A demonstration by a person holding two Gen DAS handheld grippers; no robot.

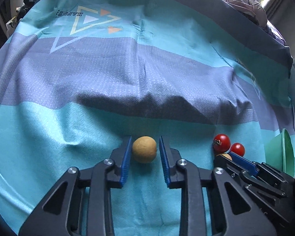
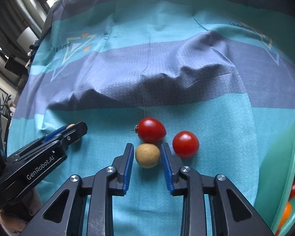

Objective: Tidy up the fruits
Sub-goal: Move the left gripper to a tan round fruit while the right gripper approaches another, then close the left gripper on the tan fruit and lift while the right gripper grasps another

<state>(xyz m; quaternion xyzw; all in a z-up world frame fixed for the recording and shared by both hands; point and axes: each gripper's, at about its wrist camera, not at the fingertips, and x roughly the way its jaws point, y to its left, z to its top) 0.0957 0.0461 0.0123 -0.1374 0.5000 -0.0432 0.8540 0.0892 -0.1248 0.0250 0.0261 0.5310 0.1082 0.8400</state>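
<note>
A tan round fruit (image 1: 144, 149) lies on the teal cloth between the blue pads of my left gripper (image 1: 145, 147), which is open around it. A second tan fruit (image 2: 147, 155) lies between the pads of my right gripper (image 2: 147, 154), also open. Two red cherry tomatoes lie just beyond the right gripper: a larger one (image 2: 151, 130) touching the tan fruit and a rounder one (image 2: 185, 144) to its right. In the left wrist view the tomatoes (image 1: 221, 143) sit beside the right gripper (image 1: 229, 156). The left gripper (image 2: 76, 130) shows at left in the right wrist view.
A green bowl (image 2: 281, 169) at the right edge holds several red, orange and green fruits; its rim also shows in the left wrist view (image 1: 285, 151). The teal and purple cloth (image 1: 147, 68) has a raised fold across the middle. A window lies beyond the far edge.
</note>
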